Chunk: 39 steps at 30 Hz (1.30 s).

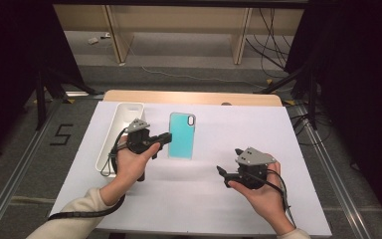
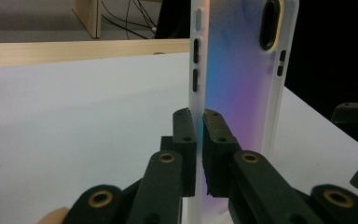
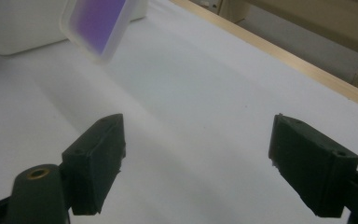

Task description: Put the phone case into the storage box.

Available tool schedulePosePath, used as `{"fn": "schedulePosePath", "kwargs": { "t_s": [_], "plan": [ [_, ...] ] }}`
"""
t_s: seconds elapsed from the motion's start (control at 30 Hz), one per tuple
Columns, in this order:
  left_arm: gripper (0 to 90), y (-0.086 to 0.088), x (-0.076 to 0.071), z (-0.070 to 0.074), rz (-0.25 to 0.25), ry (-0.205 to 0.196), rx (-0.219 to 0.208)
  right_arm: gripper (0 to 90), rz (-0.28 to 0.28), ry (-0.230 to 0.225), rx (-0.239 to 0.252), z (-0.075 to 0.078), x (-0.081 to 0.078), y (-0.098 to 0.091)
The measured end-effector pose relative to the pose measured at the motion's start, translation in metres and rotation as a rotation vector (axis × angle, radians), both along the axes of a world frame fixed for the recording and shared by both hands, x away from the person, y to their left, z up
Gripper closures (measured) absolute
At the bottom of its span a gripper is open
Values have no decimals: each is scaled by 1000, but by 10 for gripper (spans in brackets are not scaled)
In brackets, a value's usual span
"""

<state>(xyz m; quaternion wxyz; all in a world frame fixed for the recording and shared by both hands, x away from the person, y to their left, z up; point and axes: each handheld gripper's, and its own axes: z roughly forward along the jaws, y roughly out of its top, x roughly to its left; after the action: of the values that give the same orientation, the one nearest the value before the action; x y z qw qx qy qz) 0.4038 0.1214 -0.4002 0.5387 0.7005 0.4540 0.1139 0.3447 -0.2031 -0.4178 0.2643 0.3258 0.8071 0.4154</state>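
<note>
A phone case (image 1: 182, 134), teal in the high view and with a camera cutout at its far end, sits over the middle of the white table. My left gripper (image 1: 167, 137) is shut on its left side wall; the left gripper view shows the two jaws pinching the white rim of the case (image 2: 242, 84) just below the button slots, left gripper (image 2: 199, 119). The case's near corner (image 3: 98, 23) seems lifted a little off the surface. My right gripper (image 1: 229, 160) is held low at the front right, apart from the case, open and empty (image 3: 198, 140).
A long white tray (image 1: 129, 104) lies left of the case, right behind my left hand, and its wall (image 3: 18, 28) also appears in the right gripper view. The table's wooden far edge (image 1: 189, 97) runs behind both. Bare white surface (image 1: 258, 129) stretches to the right.
</note>
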Motion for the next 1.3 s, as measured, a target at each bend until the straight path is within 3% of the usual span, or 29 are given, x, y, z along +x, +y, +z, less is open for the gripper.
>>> {"fn": "schedulePosePath", "kwargs": {
  "t_s": [0.43, 0.97, 1.3],
  "plan": [
    [848, 5, -2, 3, 6, -13, -7, 192, -24, 5, 33, 4, -4, -6],
    [849, 12, -2, 9, 17, -26, -15, 191, -59, -23, 82, 5, -10, -16],
    [849, 22, -2, 12, 34, -37, -16, 191, -70, -18, 87, 3, -13, -20]
  ]
}}
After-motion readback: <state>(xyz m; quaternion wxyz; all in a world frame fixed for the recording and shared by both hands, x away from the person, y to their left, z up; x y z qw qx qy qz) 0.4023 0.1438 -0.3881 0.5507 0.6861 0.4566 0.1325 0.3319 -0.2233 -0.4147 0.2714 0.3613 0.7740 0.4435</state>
